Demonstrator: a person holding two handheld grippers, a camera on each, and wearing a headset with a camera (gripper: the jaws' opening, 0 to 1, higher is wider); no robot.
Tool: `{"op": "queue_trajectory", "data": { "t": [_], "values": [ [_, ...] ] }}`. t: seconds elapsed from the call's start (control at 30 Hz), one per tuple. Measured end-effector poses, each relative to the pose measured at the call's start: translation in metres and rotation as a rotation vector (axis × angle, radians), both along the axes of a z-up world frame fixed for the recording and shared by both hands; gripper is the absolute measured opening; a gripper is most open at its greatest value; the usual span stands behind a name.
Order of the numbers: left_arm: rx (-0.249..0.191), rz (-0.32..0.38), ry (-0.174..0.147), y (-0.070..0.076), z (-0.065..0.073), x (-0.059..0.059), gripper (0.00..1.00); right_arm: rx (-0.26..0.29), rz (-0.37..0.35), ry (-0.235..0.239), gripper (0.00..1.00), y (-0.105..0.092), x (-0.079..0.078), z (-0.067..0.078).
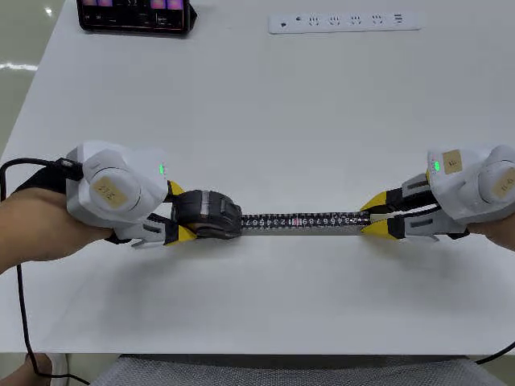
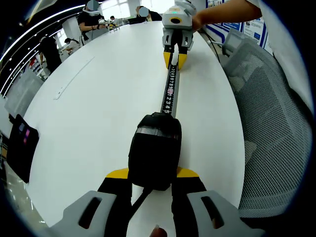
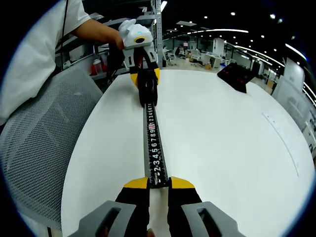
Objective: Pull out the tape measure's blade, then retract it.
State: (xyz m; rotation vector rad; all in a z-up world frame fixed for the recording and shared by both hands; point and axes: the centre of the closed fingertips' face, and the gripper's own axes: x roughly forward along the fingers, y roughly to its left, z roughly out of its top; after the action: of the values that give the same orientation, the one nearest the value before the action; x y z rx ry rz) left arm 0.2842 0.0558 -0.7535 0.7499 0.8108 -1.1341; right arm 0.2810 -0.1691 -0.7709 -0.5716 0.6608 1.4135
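Observation:
A black tape measure case [image 1: 208,214] lies on the white table, held between the yellow-tipped jaws of my left gripper [image 1: 180,219]. In the left gripper view the case [image 2: 155,150] sits between the fingers [image 2: 116,174], and my left gripper [image 2: 153,174] is shut on it. The numbered blade [image 1: 304,220] stretches right to my right gripper [image 1: 376,215], which pinches its end. In the right gripper view the blade [image 3: 154,143] runs away from my right gripper [image 3: 159,183] toward the case [image 3: 148,89]. The blade [image 2: 170,91] lies flat just above the tabletop.
A white power strip [image 1: 344,22] lies at the table's far edge, and a dark device with a lit screen [image 1: 137,14] sits at the far left. A grey mesh chair [image 3: 44,148] stands by the table's near edge. A black cable [image 1: 20,281] trails off the left hand.

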Motion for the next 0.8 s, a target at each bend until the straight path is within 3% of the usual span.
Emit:
{"op": "queue_trajectory", "data": {
  "t": [0.8],
  "values": [
    [0.004,-0.003,-0.001,0.001,-0.001,0.001,0.25,-0.049,-0.010,0.001,0.09,-0.023,-0.001,-0.004]
  ]
}}
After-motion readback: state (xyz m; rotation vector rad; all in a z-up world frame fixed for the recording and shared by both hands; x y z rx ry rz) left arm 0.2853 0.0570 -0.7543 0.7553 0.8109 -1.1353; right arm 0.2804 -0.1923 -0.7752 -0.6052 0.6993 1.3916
